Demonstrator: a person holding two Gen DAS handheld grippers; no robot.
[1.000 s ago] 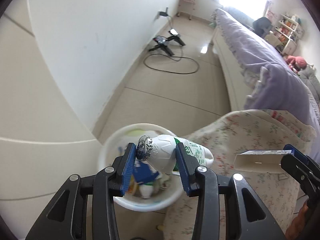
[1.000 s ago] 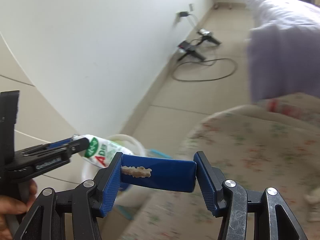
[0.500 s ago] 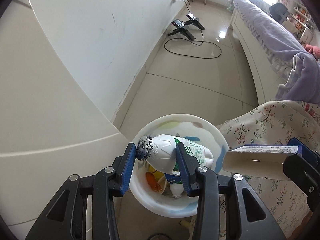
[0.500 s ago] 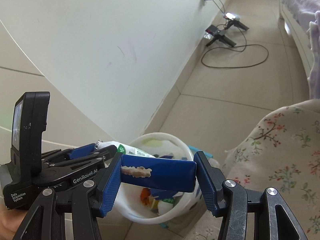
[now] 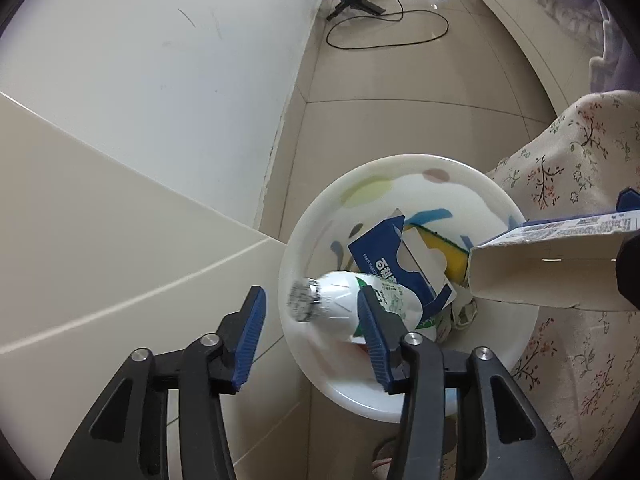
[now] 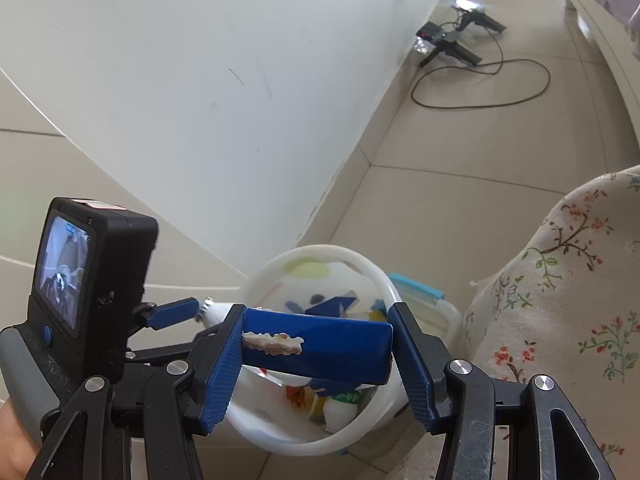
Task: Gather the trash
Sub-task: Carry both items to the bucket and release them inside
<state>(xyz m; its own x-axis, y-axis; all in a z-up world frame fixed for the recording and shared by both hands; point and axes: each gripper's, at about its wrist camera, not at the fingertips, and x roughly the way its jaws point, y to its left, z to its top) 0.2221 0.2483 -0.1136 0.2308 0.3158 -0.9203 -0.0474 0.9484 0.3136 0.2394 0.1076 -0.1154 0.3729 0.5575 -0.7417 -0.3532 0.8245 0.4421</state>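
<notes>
The left gripper (image 5: 310, 324) has its fingers spread, and the white plastic yogurt-drink bottle (image 5: 348, 304), motion-blurred, drops between them over the round white trash bin (image 5: 400, 168). It could glance off the near rim and roll across the smooth floor tiles. The right gripper (image 6: 316, 354) clamps a flattened blue cardboard box (image 6: 320, 344) above the bin; released too far right, it lands on the floral cloth (image 6: 560, 300).

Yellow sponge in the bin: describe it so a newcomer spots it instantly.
Find the white trash bin on the floor beside the floral cloth. Inside, among torn blue-and-white cartons, the sponge is the only solid yellow block, with a dark green layer.
</notes>
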